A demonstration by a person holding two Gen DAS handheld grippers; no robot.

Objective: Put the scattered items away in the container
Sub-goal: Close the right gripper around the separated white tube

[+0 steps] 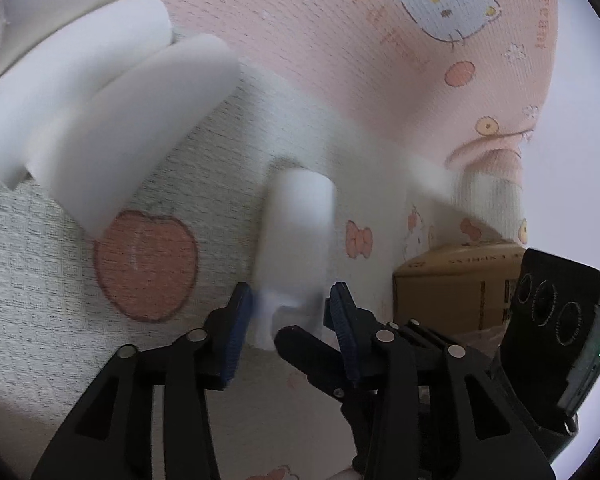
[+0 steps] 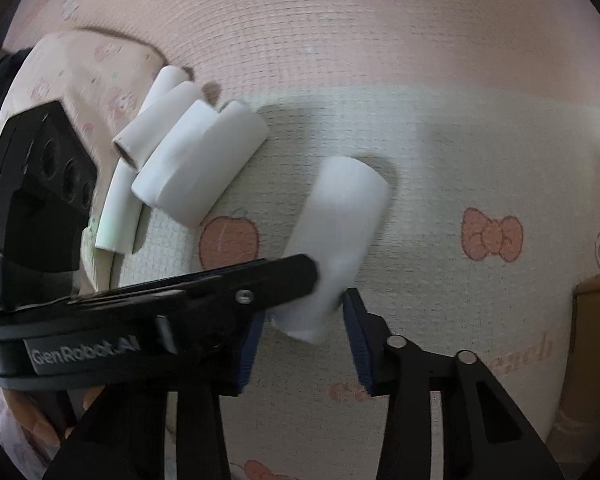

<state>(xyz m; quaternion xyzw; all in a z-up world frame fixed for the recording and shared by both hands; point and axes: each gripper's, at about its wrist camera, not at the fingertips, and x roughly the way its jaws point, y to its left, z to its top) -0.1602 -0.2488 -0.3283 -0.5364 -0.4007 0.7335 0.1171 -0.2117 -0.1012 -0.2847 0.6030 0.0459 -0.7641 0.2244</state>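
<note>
- White paper tube [image 1: 296, 232], a short, plain cylinder, lies on a soft woven blanket [image 1: 340, 60] that is pink in one band and cream in the other, printed with cartoon cats, bows and peach-coloured apples.
- It rests on the cream band, just beside a large apple print, with its near end between both claws at once.
- The left gripper [image 1: 290, 320], black with ribbed blue pads, straddles that near end. Its jaws are spread a little wider than the paper tube, with a sliver of blanket showing on each side, so it does not pinch it.
- The right gripper [image 2: 304, 332], of the same make, comes at the same end from a crossing angle and points steeply down. Its jaws are closed in on the paper tube: the right-hand pad lies against its wall, while the other pad is partly hidden behind the left gripper's finger, which crosses the right wrist view.
- That crossing finger touches the side of the paper tube with its tip.
- In the left wrist view, one black finger of the right gripper pokes in under the tube's end, and that gripper's black housing fills the right edge.
- A cluster of white tubes [image 2: 196, 160] in several widths lies piled side by side, well apart from the held one and against a raised pink fold of fabric.
- A brown cardboard box [image 1: 448, 284] with printed lettering stands at the blanket's edge, apart from both claws.
- Motion blur softens the tube's outline in both views.
</note>
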